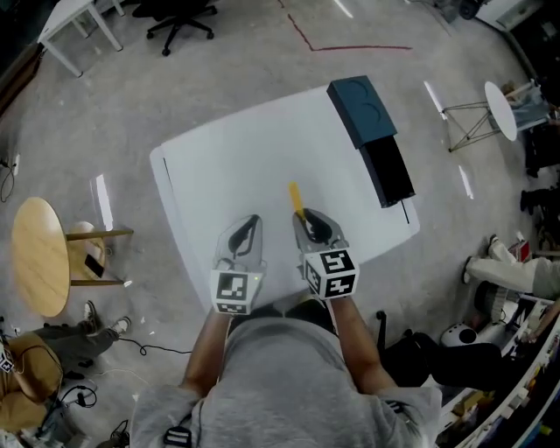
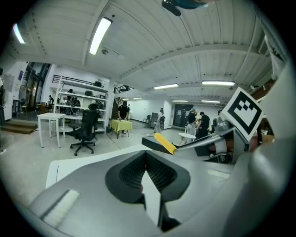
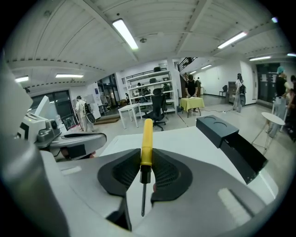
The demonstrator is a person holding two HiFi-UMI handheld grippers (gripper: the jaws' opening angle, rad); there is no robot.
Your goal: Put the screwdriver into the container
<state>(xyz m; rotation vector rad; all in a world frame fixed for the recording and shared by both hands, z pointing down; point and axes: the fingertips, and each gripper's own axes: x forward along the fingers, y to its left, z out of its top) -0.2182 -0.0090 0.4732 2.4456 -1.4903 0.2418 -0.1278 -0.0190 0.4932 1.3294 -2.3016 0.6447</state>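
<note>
— White table (image 1: 245,157) on grey concrete floor, then. What stayed hidden in the head view?

— Nearest, at lower centre, the right gripper (image 1: 306,220) covered the shaft of the screwdriver (image 1: 296,196). Only the yellow handle poked out toward the frame's top. The right gripper view showed the jaws clamped on that handle.

— And the other tool?

— The left gripper (image 1: 252,224), just to its left, had its jaws pressed together on nothing.

— Counts?

— Two grippers and one screwdriver. One dark container (image 1: 372,131) lay farther off at the table's upper-right edge, well apart from the screwdriver, and its inside could not be seen. Beyond, one round wooden table (image 1: 39,254) stood at far left and one black office chair (image 1: 179,17) at the top.
</note>
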